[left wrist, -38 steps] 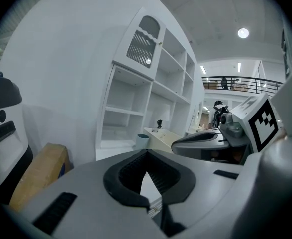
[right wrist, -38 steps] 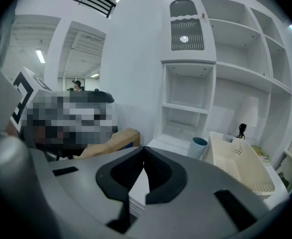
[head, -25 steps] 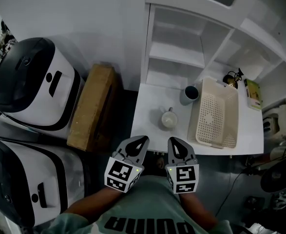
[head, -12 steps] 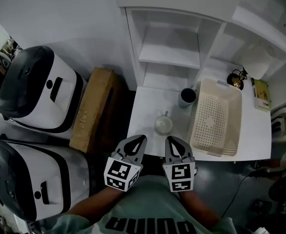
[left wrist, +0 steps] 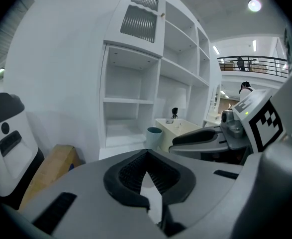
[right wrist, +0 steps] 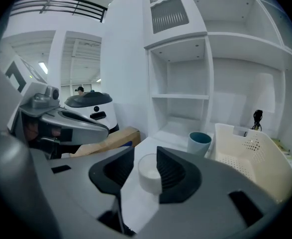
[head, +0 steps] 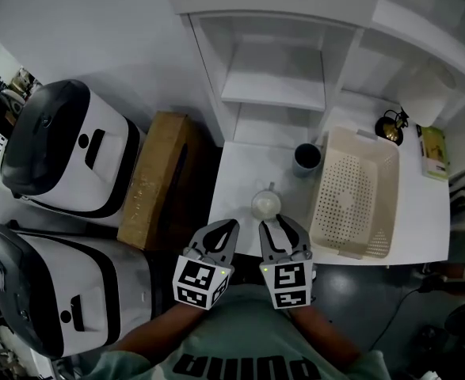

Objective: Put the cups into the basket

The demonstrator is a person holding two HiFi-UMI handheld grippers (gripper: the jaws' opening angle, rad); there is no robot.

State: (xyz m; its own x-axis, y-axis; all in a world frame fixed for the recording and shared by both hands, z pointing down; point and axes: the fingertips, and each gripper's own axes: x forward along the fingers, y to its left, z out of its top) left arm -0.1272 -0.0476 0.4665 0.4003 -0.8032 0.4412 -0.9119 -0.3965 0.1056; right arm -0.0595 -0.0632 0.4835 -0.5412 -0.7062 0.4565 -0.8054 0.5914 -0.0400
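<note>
A white cup [head: 265, 204] stands near the front edge of the white table [head: 236, 172]. A dark blue-grey cup [head: 305, 157] stands farther back, beside the cream perforated basket [head: 351, 200], which lies empty. My right gripper [head: 280, 226] has just been opening its jaws and is open. In the right gripper view [right wrist: 146, 153] the white cup [right wrist: 149, 173] shows in the gap, just ahead of the tips and not pressed. The blue-grey cup [right wrist: 199, 142] and the basket [right wrist: 250, 158] lie beyond. My left gripper [head: 230, 228] [left wrist: 146, 154] is shut on nothing, left of the white cup.
A white shelf unit [head: 272, 85] rises behind the table. Left of the table lie a cardboard box [head: 154, 176] and two black-and-white machines [head: 66, 145]. A small dark ornament [head: 390, 125] and a green packet [head: 434, 153] sit behind the basket.
Both grippers have come forward toward the table's front edge. The right gripper's jaws have parted, and the white cup now sits just ahead of its tips.
</note>
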